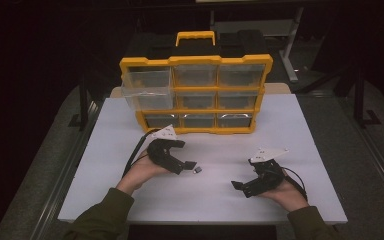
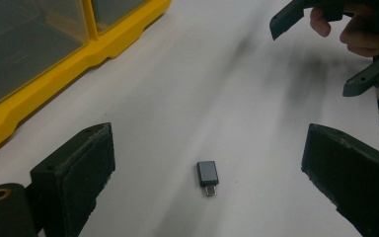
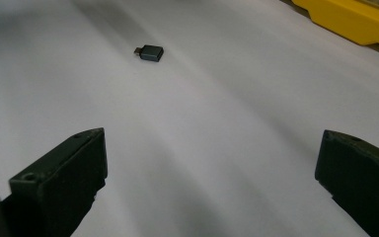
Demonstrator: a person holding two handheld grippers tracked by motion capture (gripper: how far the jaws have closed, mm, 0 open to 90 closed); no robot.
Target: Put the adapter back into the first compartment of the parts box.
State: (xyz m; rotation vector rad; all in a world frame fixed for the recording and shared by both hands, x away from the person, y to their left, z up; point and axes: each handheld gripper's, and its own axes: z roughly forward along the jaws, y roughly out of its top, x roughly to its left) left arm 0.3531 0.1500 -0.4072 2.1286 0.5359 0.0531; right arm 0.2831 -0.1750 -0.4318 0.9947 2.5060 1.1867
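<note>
I am finding no readable text, label, brand or number anywhere. The yellow drawer organizer (image 1: 195, 95) is showing bare plastic, and the small grey adapter (image 2: 208, 175) is perhaps carrying a marking, but the view is too blurred to tell.

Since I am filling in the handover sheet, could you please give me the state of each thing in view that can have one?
Left gripper: jaws open, the adapter lying between them, untouched.
Right gripper: jaws open, nothing between them.
Adapter: lying flat on the table, plug end toward the left gripper's camera.
Top-left drawer of the organiser: pulled out.
Other drawers: pushed in.
</note>
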